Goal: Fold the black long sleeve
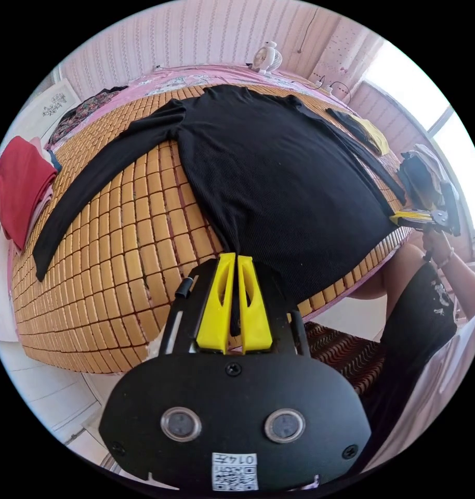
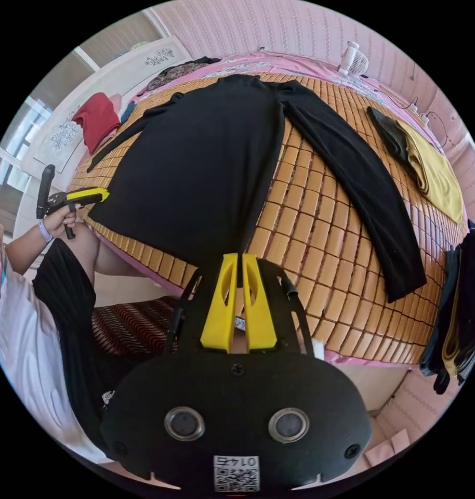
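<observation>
Black and ribbed, the long sleeve shirt (image 1: 279,171) lies face-flat on a bamboo mat (image 1: 118,249) covering the bed, both sleeves spread outward and its hem at the near edge. The left gripper (image 1: 236,260) has its yellow jaws pressed together on one hem corner; the right gripper (image 2: 237,260) pinches the other corner the same way, and each tool appears at the far side of the other's view, held in a hand (image 2: 61,218). Around the shirt: a red garment (image 1: 16,187) heaped near one sleeve end, a yellow cloth with a dark piece on it (image 2: 430,166) beyond the other sleeve, dark clothes (image 2: 461,306) hanging off the mat's corner, a patterned dark garment (image 1: 79,114) and a small white fan (image 1: 266,57) by the striped wall. Nothing lies on the shirt itself. The hem's edge between the jaws is hidden by each gripper's black body, and the red heap is cut by the view's rim.
</observation>
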`<action>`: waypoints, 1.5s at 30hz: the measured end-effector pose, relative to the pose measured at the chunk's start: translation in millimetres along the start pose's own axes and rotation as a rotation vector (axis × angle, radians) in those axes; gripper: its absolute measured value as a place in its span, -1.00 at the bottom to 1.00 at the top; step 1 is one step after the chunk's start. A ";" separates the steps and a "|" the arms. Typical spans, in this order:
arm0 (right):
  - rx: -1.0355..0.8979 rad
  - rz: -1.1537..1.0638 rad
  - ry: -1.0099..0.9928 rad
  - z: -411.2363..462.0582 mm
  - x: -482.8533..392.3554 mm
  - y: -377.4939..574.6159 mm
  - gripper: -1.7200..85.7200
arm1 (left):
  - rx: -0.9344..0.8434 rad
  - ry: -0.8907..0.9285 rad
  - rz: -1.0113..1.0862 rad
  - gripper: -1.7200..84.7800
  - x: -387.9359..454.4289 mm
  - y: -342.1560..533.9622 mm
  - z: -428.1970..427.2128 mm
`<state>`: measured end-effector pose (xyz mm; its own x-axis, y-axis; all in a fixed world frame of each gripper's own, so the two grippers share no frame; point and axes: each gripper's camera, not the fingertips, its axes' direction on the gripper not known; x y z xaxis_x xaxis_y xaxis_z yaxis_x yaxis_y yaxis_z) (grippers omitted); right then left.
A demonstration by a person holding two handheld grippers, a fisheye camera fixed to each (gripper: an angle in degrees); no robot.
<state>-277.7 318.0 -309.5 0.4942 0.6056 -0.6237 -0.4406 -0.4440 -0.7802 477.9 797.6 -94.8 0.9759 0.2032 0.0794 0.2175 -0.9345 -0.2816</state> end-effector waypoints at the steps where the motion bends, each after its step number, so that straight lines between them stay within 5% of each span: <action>1: 0.015 0.007 -0.001 -3.6 -3.7 6.8 -0.94 | 0.023 -0.009 0.001 -0.98 2.7 13.3 -1.5; 10: -0.060 -0.068 0.305 -5.4 -74.1 38.1 -0.81 | 0.176 0.211 -0.222 -0.96 -18.7 133.9 -50.4; 19: 0.031 -0.025 0.185 -54.2 -121.2 29.8 -0.74 | 0.667 -0.110 -0.546 -0.85 -121.5 241.3 -128.0; 33: 0.106 -0.630 0.119 -23.3 -330.2 -208.1 -0.79 | 0.688 -0.165 -0.947 -0.85 -296.9 303.2 -83.5; 45: 0.070 -1.005 -0.105 111.9 -580.3 -414.7 -0.78 | 0.518 -0.189 -0.873 -0.78 -338.8 301.2 -63.0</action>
<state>-465.6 224.7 381.3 0.5933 0.7340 0.3306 0.0984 0.3415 -0.9347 211.7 428.8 -146.3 0.4517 0.8349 0.3146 0.7883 -0.2084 -0.5789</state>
